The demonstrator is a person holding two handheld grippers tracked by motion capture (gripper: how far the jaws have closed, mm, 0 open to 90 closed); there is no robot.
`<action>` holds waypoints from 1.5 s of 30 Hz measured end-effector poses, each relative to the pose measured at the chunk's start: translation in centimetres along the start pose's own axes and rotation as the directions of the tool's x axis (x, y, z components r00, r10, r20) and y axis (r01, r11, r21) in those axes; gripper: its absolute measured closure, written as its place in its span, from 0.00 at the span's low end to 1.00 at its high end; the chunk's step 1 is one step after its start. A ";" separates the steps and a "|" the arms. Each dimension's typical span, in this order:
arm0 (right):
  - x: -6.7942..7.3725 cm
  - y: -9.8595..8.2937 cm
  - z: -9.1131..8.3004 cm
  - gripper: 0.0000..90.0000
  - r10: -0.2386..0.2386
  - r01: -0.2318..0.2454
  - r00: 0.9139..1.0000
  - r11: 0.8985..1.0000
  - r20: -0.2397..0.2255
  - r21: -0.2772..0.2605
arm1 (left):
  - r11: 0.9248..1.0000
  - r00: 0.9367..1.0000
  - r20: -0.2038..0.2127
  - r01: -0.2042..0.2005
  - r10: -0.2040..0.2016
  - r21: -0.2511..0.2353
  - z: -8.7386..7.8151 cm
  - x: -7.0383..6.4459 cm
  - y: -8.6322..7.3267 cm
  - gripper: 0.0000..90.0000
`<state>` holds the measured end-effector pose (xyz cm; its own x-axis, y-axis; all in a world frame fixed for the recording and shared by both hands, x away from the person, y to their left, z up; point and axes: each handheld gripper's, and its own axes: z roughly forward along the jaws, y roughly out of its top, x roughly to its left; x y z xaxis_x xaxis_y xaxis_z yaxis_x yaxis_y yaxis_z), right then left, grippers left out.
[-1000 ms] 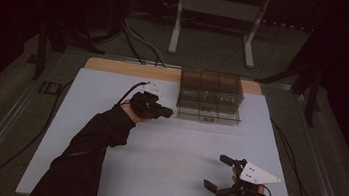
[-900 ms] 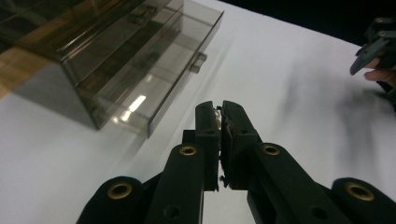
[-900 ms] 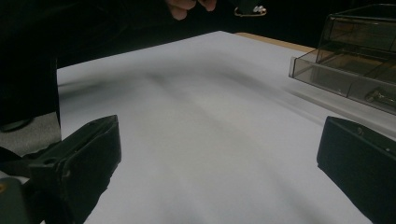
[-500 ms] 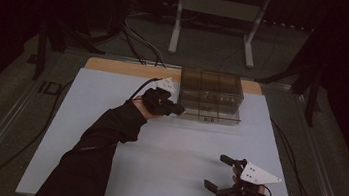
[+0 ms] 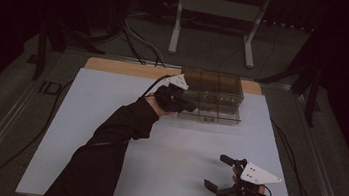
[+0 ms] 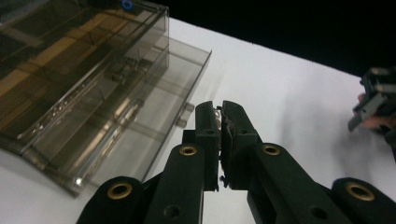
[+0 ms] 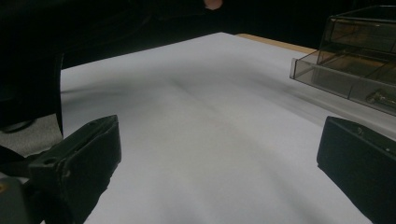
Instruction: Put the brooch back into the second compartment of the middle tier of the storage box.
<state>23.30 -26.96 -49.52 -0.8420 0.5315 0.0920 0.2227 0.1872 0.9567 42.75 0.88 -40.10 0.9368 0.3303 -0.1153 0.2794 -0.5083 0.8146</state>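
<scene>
A clear smoky drawer cabinet (image 5: 214,85) stands at the back of the white table, its bottom drawer (image 5: 217,114) pulled out. My left gripper (image 5: 189,105) is at the cabinet's left front corner, beside the open drawer (image 6: 140,126). Its jaws (image 6: 220,109) are pressed together on a small, brownish object that I cannot identify. My right gripper (image 5: 215,171) rests low near the table's front right, open wide with nothing between its fingers (image 7: 219,140). In the right gripper view the drawer (image 7: 345,79) holds a small metal piece (image 7: 379,96).
The white table top (image 5: 109,120) has a wooden strip (image 5: 130,68) along its far edge. A cable (image 5: 157,82) trails from the left gripper. A metal frame stand (image 5: 218,12) sits on the floor behind the table.
My left gripper has moved right and slightly forward, from left of the cabinet up to its front left corner by the open drawer. The right gripper has stayed put.
</scene>
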 end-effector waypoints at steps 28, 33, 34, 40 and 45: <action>0.0 0.2 -0.3 0.00 0.001 -0.001 1.000 1.000 -0.008 -0.019 | 0.998 0.998 -0.042 0.054 -0.056 -0.035 4.8 1.0 1.4 0.97; 0.0 0.2 -0.3 0.00 0.001 -0.002 1.000 1.000 -0.009 -0.022 | 0.997 0.997 -0.043 0.070 -0.071 -0.040 5.5 1.3 1.4 0.97; 0.0 0.2 -0.3 0.00 0.003 -0.003 1.000 1.000 -0.010 -0.020 | 0.997 0.997 -0.050 0.064 -0.065 -0.036 5.7 1.3 1.4 0.97; 0.0 0.2 -0.4 0.00 0.003 -0.004 1.000 1.000 -0.010 -0.023 | 0.996 0.994 -0.063 0.084 -0.087 -0.040 6.7 1.7 1.2 0.97; 0.0 0.3 -0.5 0.00 0.005 -0.006 1.000 0.999 -0.013 -0.033 | 0.995 0.993 -0.070 0.094 -0.096 -0.035 7.4 2.0 1.2 0.97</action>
<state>23.11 -27.30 -49.10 -0.8473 0.5215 0.1007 0.2114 0.1572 0.9647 46.54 -4.99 -43.59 0.8887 0.4322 -0.1528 0.3584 -0.4474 0.8193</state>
